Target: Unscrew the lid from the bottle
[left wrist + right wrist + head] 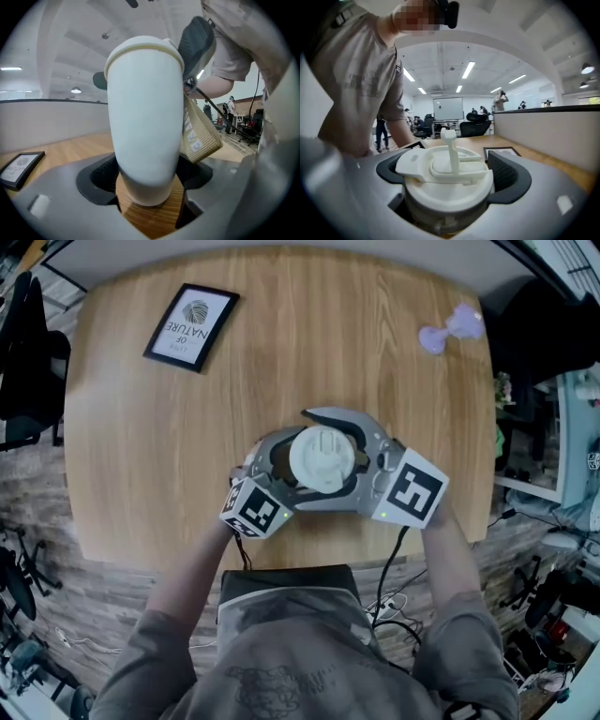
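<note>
**Left gripper view.** Jaws of the left gripper [147, 187], count two, stand wide and grasp one white cylindrical bottle [145, 117] low on its body, with a black ribbed pad at each side. The bottle fills the centre of the frame. One beige woven strap [199, 136] with lettering hangs at its right. One black-framed white print [21, 168] lies at lower left on one light wooden table [70, 145].

**Right gripper view.** Jaws of the right gripper [450, 187], count two, are clenched on one white plastic screw lid [445, 173] with an upright flip tab, at centre bottom. A dark pad sits against each side of the lid. The lid is seated on the bottle neck. Contents of the bottle are not visible. One person in a grey shirt [361, 79] fills the upper left.

**Head view.** The bottle is at the centre of the table, lid uppermost. Both grippers close round it from the lower edge, each with one marker cube. The print lies at upper left. One small lilac object [450, 329] lies at upper right, well apart.
</note>
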